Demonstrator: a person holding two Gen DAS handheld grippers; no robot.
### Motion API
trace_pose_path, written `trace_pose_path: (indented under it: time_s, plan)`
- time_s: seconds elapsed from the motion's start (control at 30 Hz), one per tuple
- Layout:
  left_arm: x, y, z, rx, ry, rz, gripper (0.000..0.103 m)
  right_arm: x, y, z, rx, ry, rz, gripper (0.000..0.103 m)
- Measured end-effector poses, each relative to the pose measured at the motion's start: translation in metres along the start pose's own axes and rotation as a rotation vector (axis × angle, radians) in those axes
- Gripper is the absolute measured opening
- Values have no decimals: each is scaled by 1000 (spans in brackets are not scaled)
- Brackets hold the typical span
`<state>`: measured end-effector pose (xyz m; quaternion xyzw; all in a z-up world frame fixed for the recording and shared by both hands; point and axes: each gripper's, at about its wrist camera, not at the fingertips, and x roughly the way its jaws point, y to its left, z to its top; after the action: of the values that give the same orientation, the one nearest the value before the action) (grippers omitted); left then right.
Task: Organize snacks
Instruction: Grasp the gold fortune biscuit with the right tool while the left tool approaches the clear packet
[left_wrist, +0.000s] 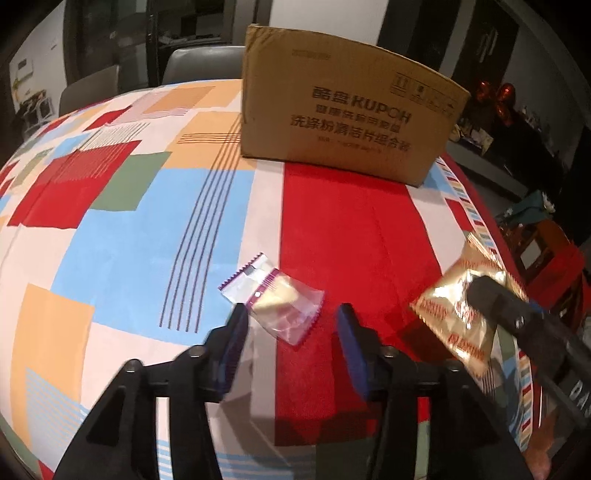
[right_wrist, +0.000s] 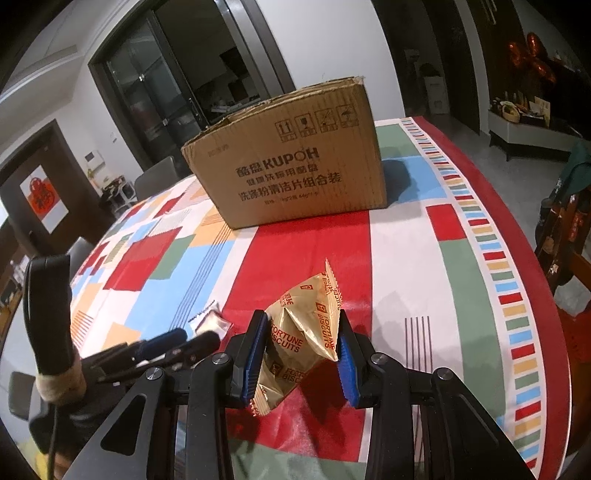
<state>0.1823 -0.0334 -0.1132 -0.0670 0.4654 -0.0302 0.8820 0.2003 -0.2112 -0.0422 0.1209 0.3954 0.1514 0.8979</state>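
Observation:
A clear snack packet with purple trim (left_wrist: 275, 301) lies on the patchwork tablecloth, just ahead of my left gripper (left_wrist: 293, 314), which is open and empty with the packet's near end between its fingertips. My right gripper (right_wrist: 303, 332) is shut on a gold Fortune Biscuits packet (right_wrist: 299, 336) and holds it above the cloth; the gold packet also shows in the left wrist view (left_wrist: 461, 306). The clear packet shows small in the right wrist view (right_wrist: 212, 321). A brown cardboard box (left_wrist: 343, 110) stands at the far side of the table (right_wrist: 291, 173).
The table edge (right_wrist: 524, 295) with a striped border runs along the right. Grey chairs (left_wrist: 199, 62) stand behind the table, a wooden chair (right_wrist: 565, 240) at the right. The left gripper shows at the lower left of the right wrist view (right_wrist: 173, 347).

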Motion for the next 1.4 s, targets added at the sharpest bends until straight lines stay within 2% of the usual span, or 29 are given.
trace_pose_path:
  time_s: [0.17,0.23,0.37,0.53,0.63,0.83,0.9,1.2,1.4]
  plan:
    - [2,3,11,-110,-58,71,58,4,6,1,-25,7,2,37]
    - [5,-1,14,-126,-57,92,58,5,7,2,-26,4,2,37]
    - [13,-5,16,-162,-46,180,58,8,5,6,-28,1,8,37]
    - [20,-2,18,-237,-47,218,58,11,5,11,-31,-11,6,37]
    - [25,-4,17,-239,-36,242,58,12,5,12,-35,-16,6,37]
    - [32,-3,13,-235,0,223,57,14,5,10,-37,-9,4,37]
    - [31,-2,12,-230,-8,215,47,15,5,10,-40,-7,2,37]
    - [27,7,9,-175,-17,143,36,16,7,8,-50,-3,-16,37]
    - [22,13,8,-151,-20,109,32,11,10,11,-48,-10,-40,37]
